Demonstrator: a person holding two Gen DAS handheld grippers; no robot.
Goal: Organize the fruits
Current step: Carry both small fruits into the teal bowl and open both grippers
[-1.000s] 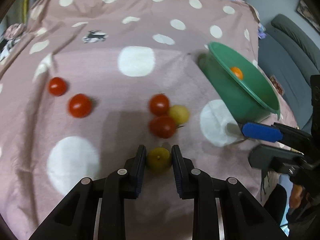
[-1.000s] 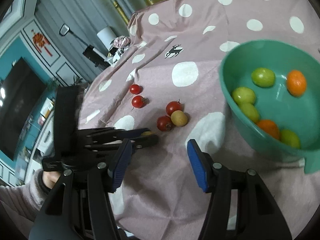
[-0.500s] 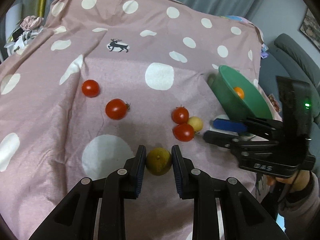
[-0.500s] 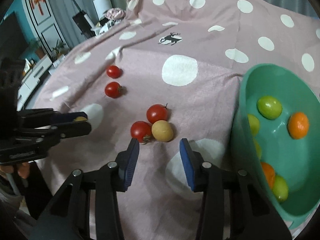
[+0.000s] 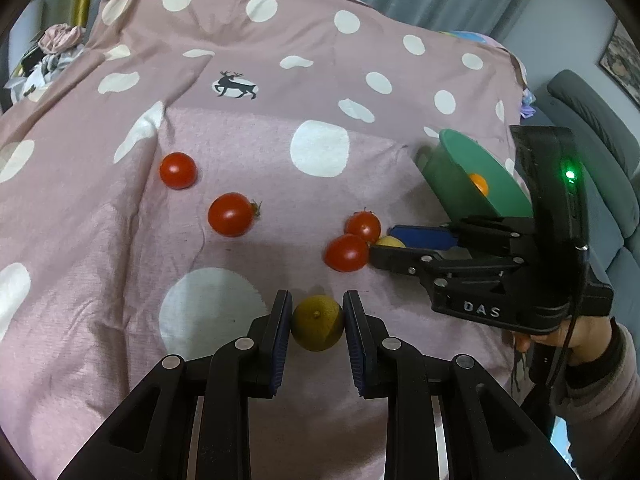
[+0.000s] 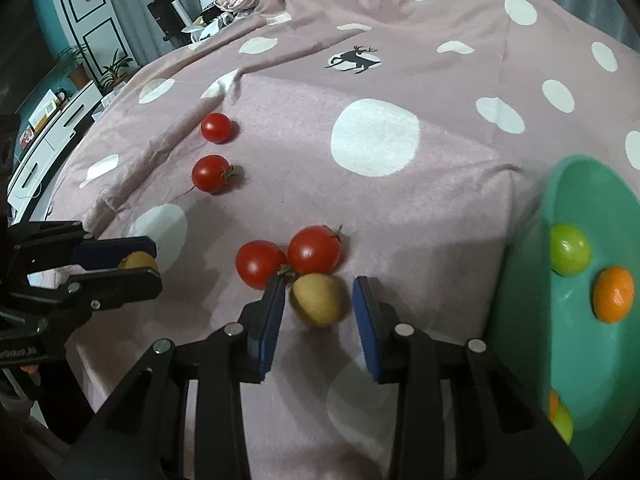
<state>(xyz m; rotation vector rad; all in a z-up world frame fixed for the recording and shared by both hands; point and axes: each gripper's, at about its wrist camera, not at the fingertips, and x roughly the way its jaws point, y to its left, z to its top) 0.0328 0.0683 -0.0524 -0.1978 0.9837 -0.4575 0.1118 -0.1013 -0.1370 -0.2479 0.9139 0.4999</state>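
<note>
Fruit, green and orange, is sitting in the teal bowl right of the right gripper, whose jaws are closing around, not yet pinching, a yellow tomato, while the left gripper is clamping an olive-yellow fruit.

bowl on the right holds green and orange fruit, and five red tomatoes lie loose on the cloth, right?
Not quite: four red tomatoes lie loose on the cloth, not five, as the right wrist view shows. The bowl on the right does hold green and orange fruit.
</note>
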